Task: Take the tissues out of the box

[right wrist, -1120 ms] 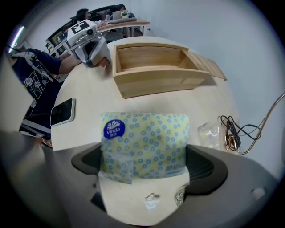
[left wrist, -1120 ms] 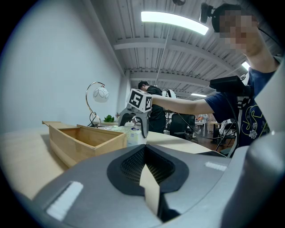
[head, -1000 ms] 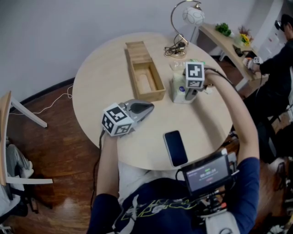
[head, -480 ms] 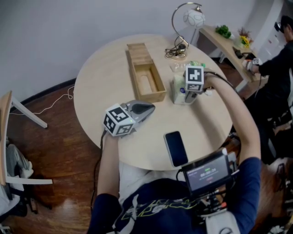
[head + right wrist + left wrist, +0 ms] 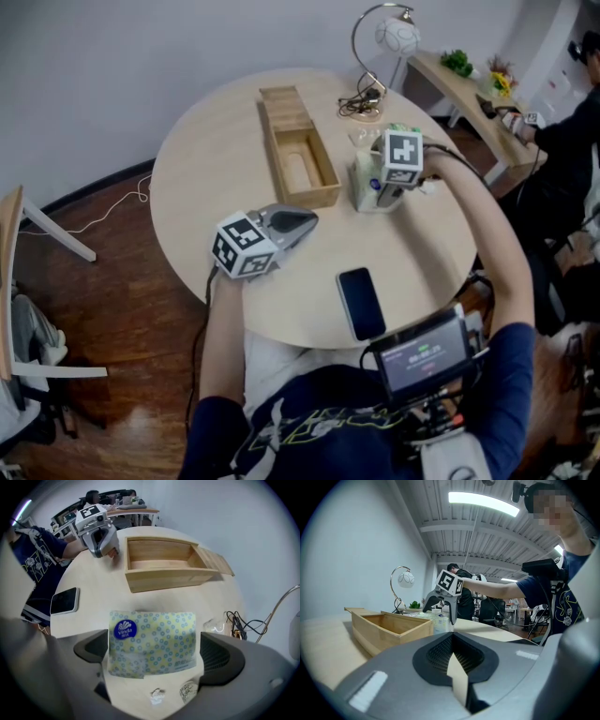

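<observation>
Head view: the tissue pack (image 5: 365, 181) stands upright on the round table (image 5: 192, 178), outside the wooden box (image 5: 304, 198) and just to its right, apart from the box wall. The box is open, and its sliding lid (image 5: 281, 97) is pushed out past the far end. The right gripper (image 5: 386, 187) reaches over the pack from the right, its marker cube directly above it. Compared with a second ago, this gripper has edged only slightly to the right, and the pack is on the same spot. The left gripper (image 5: 306, 223) has not moved. It lies on the table near the box's near end, pointing right. A dark phone (image 5: 361, 302) lies flat near the table's front edge, well apart from both grippers. A lamp (image 5: 395, 34) and a tangle of cables (image 5: 360, 103) sit at the far edge.

In the right gripper view the pack, patterned with yellow and blue rings and a round blue logo, fills the space between the jaws. Each pad meets one side of it, so the gripper is clamped on the pack, with the open box lying just beyond.

In the left gripper view the jaws are closed together with nothing between them. The box and the other gripper show ahead across the tabletop.
</observation>
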`<control>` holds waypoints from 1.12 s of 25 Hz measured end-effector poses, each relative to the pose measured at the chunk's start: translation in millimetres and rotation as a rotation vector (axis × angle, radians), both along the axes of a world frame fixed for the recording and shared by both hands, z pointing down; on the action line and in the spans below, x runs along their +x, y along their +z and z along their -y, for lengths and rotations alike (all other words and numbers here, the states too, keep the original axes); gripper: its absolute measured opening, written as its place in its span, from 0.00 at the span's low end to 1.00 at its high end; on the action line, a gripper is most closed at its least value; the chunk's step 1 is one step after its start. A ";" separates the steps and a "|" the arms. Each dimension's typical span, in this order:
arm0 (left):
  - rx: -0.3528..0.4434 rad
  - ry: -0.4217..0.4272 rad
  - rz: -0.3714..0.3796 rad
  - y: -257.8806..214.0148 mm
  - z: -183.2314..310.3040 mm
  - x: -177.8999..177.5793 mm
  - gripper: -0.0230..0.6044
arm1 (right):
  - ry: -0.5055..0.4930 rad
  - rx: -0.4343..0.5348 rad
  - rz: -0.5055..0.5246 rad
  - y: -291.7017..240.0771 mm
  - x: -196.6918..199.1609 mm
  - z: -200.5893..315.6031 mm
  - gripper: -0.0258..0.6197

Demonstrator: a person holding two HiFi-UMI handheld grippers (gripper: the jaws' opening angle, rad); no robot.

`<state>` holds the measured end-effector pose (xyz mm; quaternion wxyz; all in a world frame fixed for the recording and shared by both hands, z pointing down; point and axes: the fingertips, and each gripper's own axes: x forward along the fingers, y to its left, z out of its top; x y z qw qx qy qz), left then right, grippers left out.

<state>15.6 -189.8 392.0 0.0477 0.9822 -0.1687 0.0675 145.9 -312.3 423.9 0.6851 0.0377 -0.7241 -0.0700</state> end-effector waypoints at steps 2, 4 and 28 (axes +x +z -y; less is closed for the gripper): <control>0.000 0.000 0.000 0.1 0.0 0.2 0.04 | -0.011 0.007 0.005 -3.5 -2.0 -1.8 0.95; -0.001 0.000 0.000 0.1 -0.3 0.7 0.04 | -0.021 0.022 0.020 -8.8 -4.6 -4.1 0.95; 0.002 0.001 0.002 0.3 -2.3 -1.1 0.04 | 0.016 0.240 0.903 -60.2 5.8 -47.7 0.94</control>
